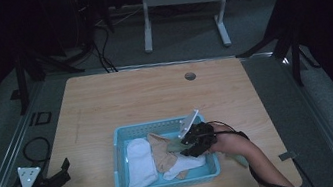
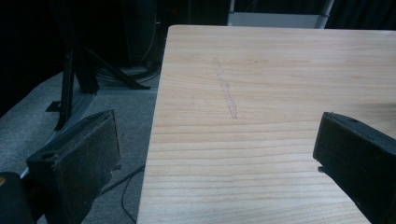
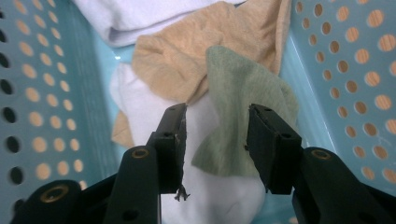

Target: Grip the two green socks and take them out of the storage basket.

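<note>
A green cloth (image 3: 243,112) lies between the parted jaws of the right gripper (image 3: 215,140), atop tan (image 3: 187,56) and white socks (image 3: 154,112) in the blue basket (image 3: 336,70). The high view blurs it. The left gripper (image 2: 215,154) gapes empty over the table (image 2: 261,70) edge.

One light blue basket (image 1: 120,157) on one wooden table (image 1: 145,97), and inside it four cloth pieces: two white socks (image 1: 140,162), one tan sock (image 3: 180,51), one green sock (image 3: 236,88); two grippers, left gripper (image 1: 61,175) and right gripper (image 3: 215,140).
</note>
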Demonstrator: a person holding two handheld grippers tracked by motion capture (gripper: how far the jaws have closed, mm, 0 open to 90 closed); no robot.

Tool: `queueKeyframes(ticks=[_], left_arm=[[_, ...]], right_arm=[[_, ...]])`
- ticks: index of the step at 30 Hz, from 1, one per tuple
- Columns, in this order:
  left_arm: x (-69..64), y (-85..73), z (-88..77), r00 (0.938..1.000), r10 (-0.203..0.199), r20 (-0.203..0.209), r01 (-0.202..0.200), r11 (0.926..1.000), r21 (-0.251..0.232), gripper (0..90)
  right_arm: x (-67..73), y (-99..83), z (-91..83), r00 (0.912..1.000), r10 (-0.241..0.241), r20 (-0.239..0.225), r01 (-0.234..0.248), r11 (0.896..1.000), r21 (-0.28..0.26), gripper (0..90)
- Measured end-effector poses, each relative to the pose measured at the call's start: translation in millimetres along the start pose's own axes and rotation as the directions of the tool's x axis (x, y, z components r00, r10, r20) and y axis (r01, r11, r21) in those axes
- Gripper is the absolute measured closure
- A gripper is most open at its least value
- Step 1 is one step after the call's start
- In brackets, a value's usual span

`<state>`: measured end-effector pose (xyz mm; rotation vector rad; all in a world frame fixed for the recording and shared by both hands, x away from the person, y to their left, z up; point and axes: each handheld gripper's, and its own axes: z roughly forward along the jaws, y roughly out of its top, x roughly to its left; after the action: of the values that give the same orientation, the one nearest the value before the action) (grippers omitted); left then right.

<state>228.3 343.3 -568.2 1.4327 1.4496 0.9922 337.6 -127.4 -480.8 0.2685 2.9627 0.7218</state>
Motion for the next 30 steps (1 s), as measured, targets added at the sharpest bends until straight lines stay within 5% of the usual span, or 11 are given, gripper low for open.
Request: queueKeyframes(ticks=[11,14,17,30], left_arm=[[0.2,0.0,0.0,1.0,-0.002,0.004,0.002,1.0,-0.001,0.3],[0.3,0.0,-0.1,1.0,-0.001,0.003,0.001,1.0,0.0,0.3],[0.5,-0.1,-0.1,1.0,-0.004,0.003,0.004,1.0,-0.002,0.3],[0.1,0.0,0.1,1.0,-0.001,0.0,0.001,1.0,0.0,0.3]], right_arm=[[-6.4,4.9,21.7,0.9996,-0.002,0.028,-0.001,0.996,0.086,57.2],[-6.7,4.8,25.2,0.9992,-0.009,0.04,0.004,0.995,0.104,62.1],[-5.4,4.4,26.2,0.9991,-0.02,0.038,0.016,0.993,0.113,79.5],[-0.5,9.2,-7.3,0.998,-0.046,0.042,0.044,0.998,0.044,83.7]])
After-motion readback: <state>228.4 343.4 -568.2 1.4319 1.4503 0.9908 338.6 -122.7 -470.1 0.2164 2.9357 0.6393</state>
